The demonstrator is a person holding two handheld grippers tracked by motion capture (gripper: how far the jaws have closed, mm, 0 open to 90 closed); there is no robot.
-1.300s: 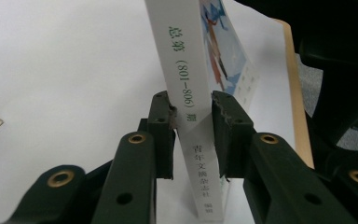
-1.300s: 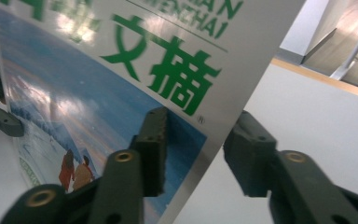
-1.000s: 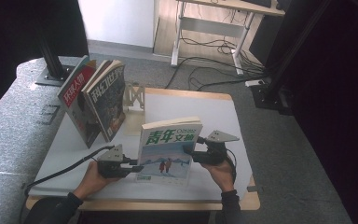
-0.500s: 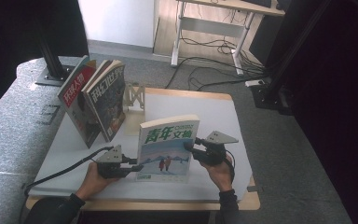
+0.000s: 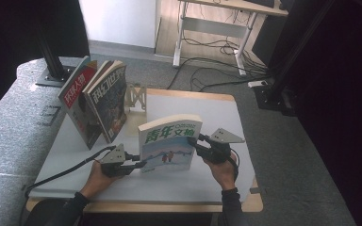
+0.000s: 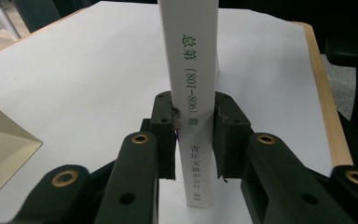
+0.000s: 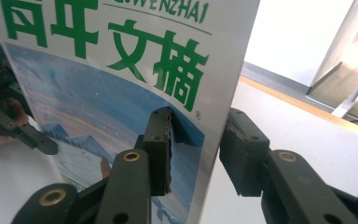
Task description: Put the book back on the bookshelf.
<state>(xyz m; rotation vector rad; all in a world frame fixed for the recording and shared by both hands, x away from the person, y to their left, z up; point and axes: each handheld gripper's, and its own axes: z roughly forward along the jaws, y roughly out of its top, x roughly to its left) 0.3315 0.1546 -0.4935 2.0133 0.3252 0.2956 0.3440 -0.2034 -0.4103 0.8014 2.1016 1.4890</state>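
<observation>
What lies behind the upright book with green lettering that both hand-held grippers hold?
Behind the book the white table runs back to a metal bookend beside two leaning magazines. The strip of table right behind the book is covered.

A white-topped worktop [image 5: 217, 113] with a pale wood edge stands on grey carpet [image 5: 273, 136]. Beyond it, a white-framed desk [image 5: 217, 28] stands before a white wall [image 5: 118, 21], black cables [image 5: 207, 66] trailing beneath it. Dark curtains [image 5: 344, 94] hang at the right; daylight falls evenly.
</observation>
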